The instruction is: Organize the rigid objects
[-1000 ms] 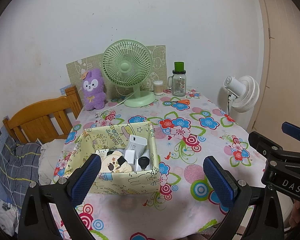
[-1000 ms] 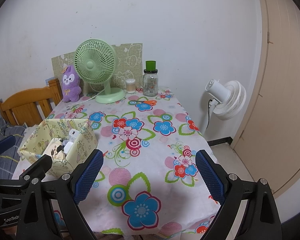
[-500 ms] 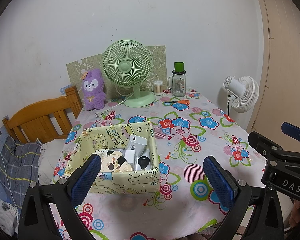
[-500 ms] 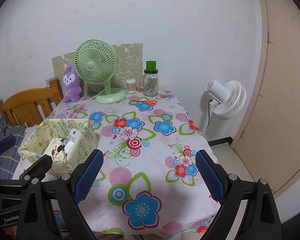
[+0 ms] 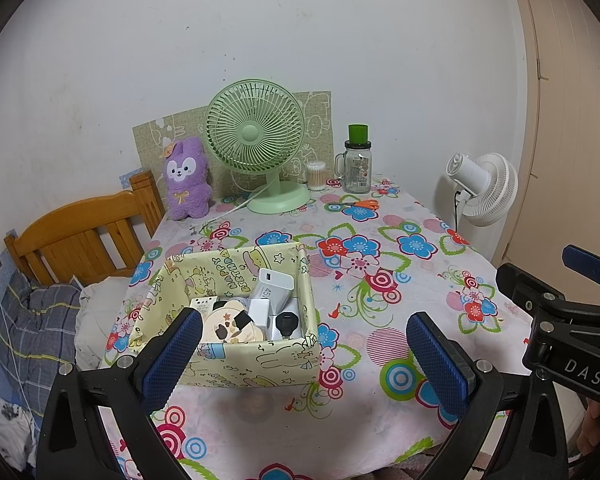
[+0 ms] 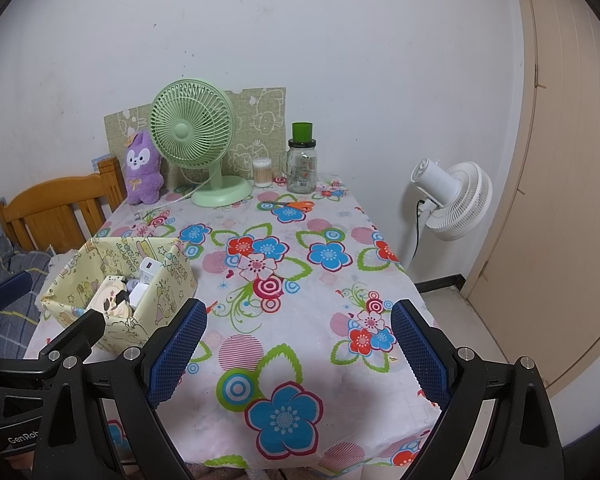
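A yellow cartoon-print fabric box (image 5: pixel 256 364) (image 6: pixel 160 292) sits on the left of the flowered tablecloth. Inside it lie a white charger block (image 5: pixel 274 286) (image 6: pixel 148 270), a smaller white plug (image 5: pixel 259 312), a black-and-white adapter (image 5: pixel 286 324), a round cream disc (image 5: pixel 230 324) and a white card (image 5: pixel 204 304). My left gripper (image 5: pixel 304 360) hangs open above the table's near edge, just in front of the box, with nothing between its fingers. To the right of the box my right gripper (image 6: pixel 296 346) stands open too, empty, over the bare cloth.
At the far end stand a green desk fan (image 5: pixel 256 140), a purple plush (image 5: pixel 186 178), a glass jar with green lid (image 5: pixel 357 166), a cotton-swab tub (image 5: pixel 316 175) and orange scissors (image 5: pixel 358 205). A wooden headboard (image 5: pixel 80 236) is at left, a white floor fan (image 6: pixel 452 200) at right.
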A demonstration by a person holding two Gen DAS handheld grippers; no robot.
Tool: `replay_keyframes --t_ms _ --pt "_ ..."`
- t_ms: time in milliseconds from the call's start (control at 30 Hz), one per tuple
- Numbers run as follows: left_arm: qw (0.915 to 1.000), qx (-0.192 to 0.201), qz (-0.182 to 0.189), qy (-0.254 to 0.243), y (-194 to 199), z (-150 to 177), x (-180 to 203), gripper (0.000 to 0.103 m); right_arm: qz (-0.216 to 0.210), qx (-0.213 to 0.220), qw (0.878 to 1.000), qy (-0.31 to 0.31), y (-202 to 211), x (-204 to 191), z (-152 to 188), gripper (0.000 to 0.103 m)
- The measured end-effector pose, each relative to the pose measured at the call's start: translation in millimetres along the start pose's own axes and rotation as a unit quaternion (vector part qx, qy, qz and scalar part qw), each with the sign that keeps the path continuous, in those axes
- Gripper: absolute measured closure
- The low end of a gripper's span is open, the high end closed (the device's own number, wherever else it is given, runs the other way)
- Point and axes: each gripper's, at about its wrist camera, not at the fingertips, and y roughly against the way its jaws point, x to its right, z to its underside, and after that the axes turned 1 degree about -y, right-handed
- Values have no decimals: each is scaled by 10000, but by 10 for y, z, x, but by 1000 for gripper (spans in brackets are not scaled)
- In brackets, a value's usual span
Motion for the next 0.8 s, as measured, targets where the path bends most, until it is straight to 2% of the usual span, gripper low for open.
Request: replay_keyframes --t_ms 800 --pt "10000 -85 25 21 -68 12 42 0 4 -61 10000 7 -40 8 -11 8"
